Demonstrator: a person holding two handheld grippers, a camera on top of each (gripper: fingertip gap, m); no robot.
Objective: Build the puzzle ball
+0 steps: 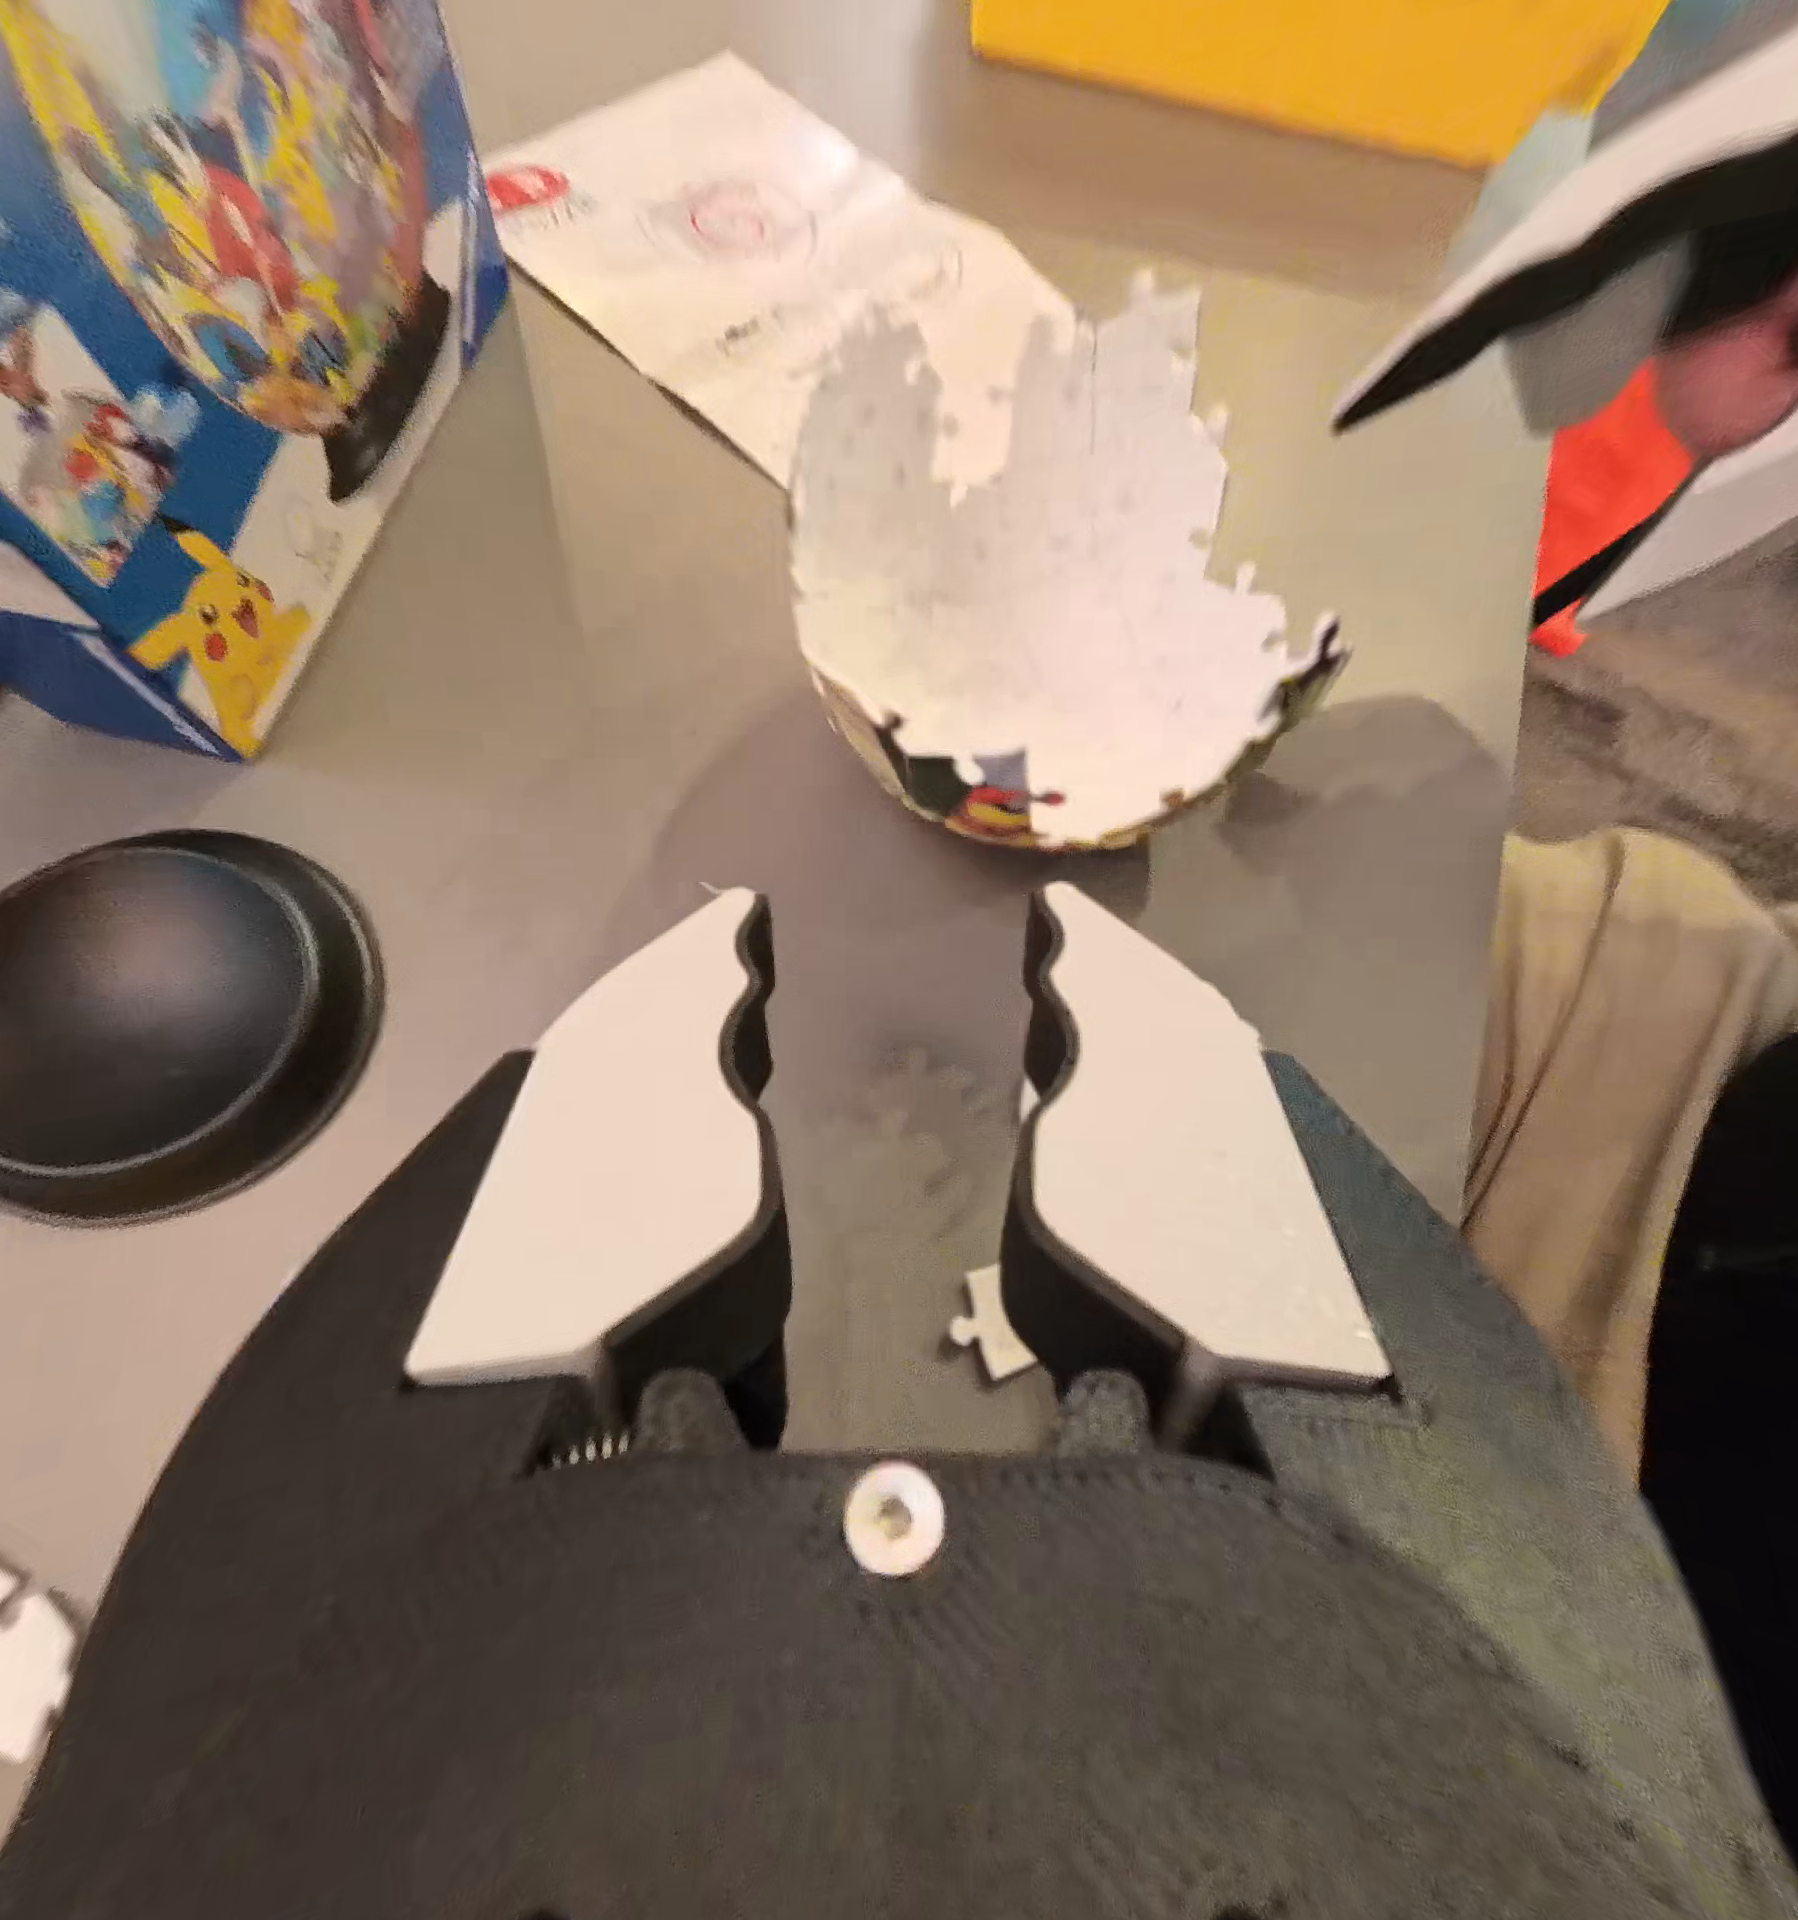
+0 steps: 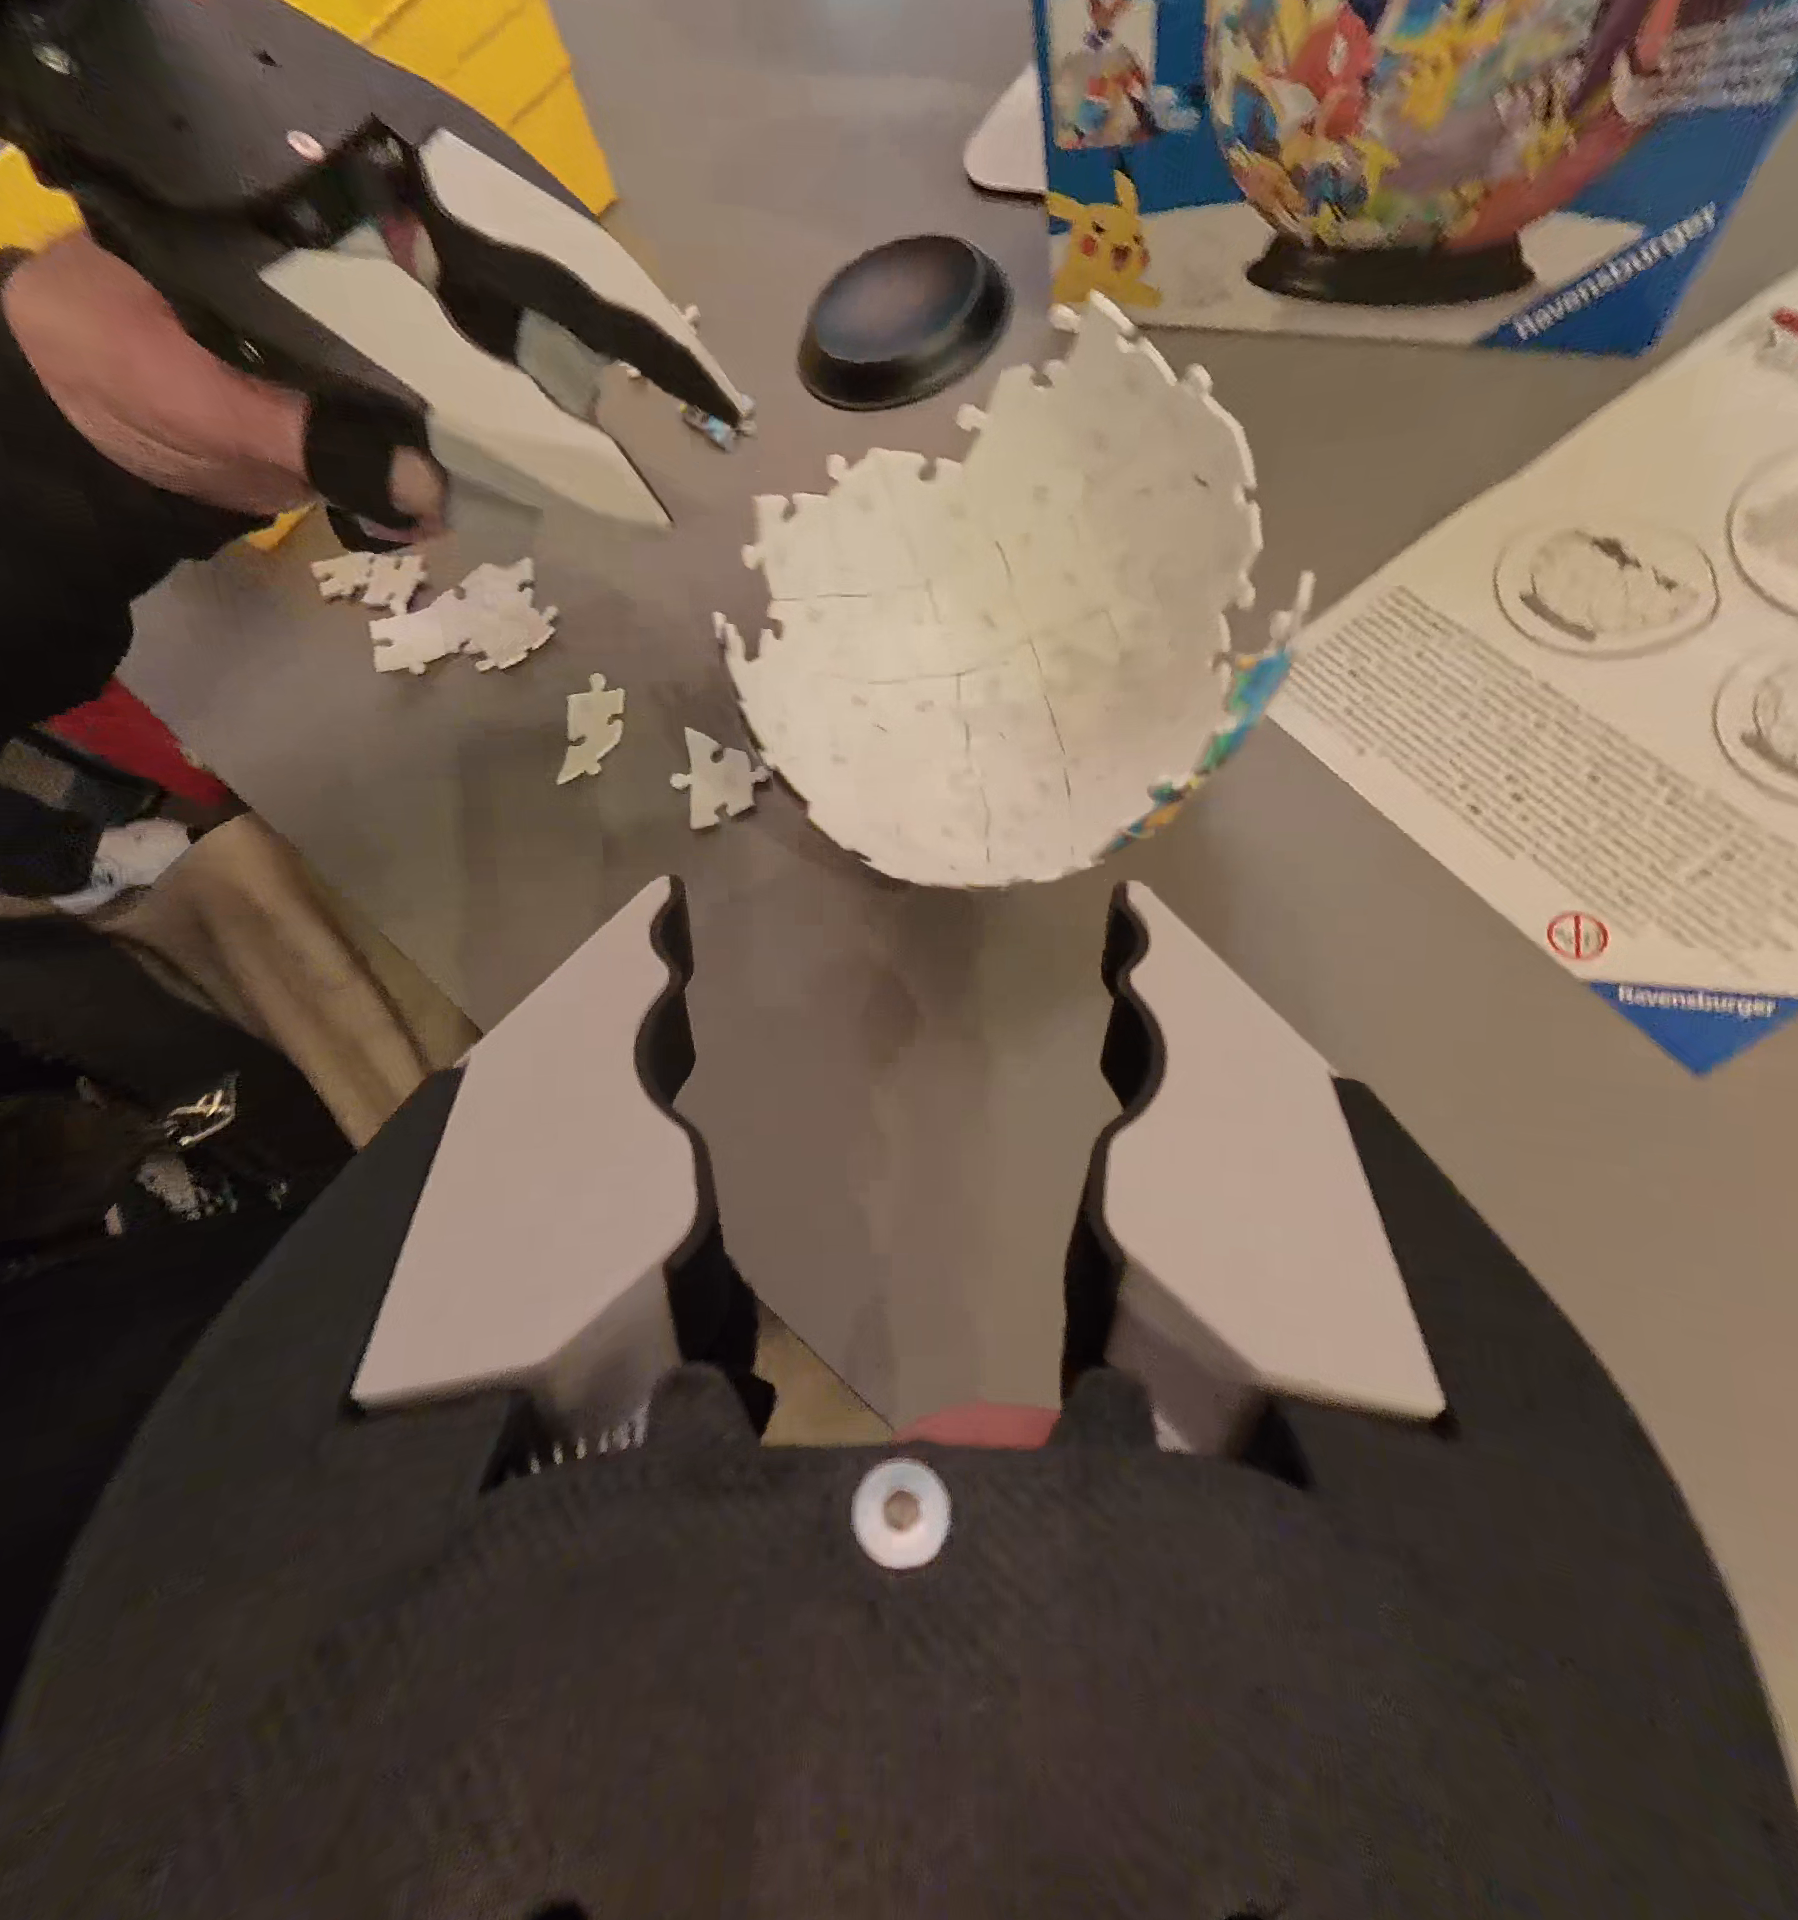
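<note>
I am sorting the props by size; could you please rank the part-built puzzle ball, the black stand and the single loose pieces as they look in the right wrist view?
1. part-built puzzle ball
2. black stand, farther from the camera, so unsure
3. single loose piece

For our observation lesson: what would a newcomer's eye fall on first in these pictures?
First, the half-built puzzle ball, a white jagged-edged shell on the grey table straight ahead of both open grippers. Then the bright puzzle box at the far left, with the black stand nearer beside it.
</note>
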